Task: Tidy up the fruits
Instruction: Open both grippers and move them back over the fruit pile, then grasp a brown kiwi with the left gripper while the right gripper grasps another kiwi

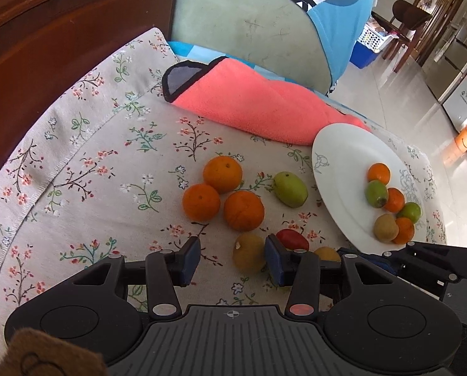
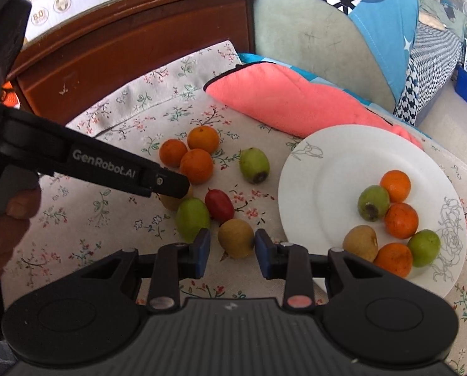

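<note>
Both grippers hang with fingers spread and empty over the floral-print cloth [image 2: 114, 219], and the main danger is a crowded grasp. The right gripper [image 2: 232, 252] straddles a small round tan-brown fruit [image 2: 236, 242] that lies just beside a dark red oval fruit [image 2: 219, 205] and a green oval fruit [image 2: 192, 219]; closing off-centre could squirt the smooth fruit sideways or nudge its neighbours into a roll. The left gripper [image 1: 232, 260] frames another tan-brown round fruit [image 1: 249, 252], and since the two tools work close together, their bodies could collide. The round white ceramic plate with line drawings [image 2: 312, 169] already carries seven fruits gathered toward one side, near the cloth's edge, so a careless drop might knock one off. Three orange round citrus fruits [image 1: 222, 192] and a lone green fruit [image 1: 290, 189] wait loose on the cloth. Whether a desk lies beneath the cloth cannot be told. In the left view the gripper body partly hides the red fruit and another tan one.
</note>
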A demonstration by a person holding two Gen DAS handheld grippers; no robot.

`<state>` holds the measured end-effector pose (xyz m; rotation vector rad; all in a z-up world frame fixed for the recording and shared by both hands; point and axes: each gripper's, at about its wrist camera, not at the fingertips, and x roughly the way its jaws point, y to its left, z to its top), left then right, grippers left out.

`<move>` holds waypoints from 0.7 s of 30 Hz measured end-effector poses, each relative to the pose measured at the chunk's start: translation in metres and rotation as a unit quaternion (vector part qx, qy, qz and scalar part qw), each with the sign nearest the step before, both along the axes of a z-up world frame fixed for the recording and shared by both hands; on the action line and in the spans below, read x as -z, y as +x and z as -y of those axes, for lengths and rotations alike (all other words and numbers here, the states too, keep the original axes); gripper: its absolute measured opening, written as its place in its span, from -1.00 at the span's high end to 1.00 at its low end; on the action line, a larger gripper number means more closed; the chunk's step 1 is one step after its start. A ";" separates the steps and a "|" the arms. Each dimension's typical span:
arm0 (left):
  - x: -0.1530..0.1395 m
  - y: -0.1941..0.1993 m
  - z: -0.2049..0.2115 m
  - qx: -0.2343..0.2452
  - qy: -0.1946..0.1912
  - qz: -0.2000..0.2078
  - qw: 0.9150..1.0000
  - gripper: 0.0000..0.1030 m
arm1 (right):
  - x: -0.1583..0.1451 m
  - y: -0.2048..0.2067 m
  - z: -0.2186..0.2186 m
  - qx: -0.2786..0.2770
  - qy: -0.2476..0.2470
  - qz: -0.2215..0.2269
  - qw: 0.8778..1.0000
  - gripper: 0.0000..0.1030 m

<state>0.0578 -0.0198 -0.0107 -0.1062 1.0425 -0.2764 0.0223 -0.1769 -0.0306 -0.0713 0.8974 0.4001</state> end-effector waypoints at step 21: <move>0.001 -0.002 -0.003 0.004 0.008 0.007 1.000 0.18 | -0.001 -0.006 0.003 -0.010 0.019 -0.015 1.000 0.49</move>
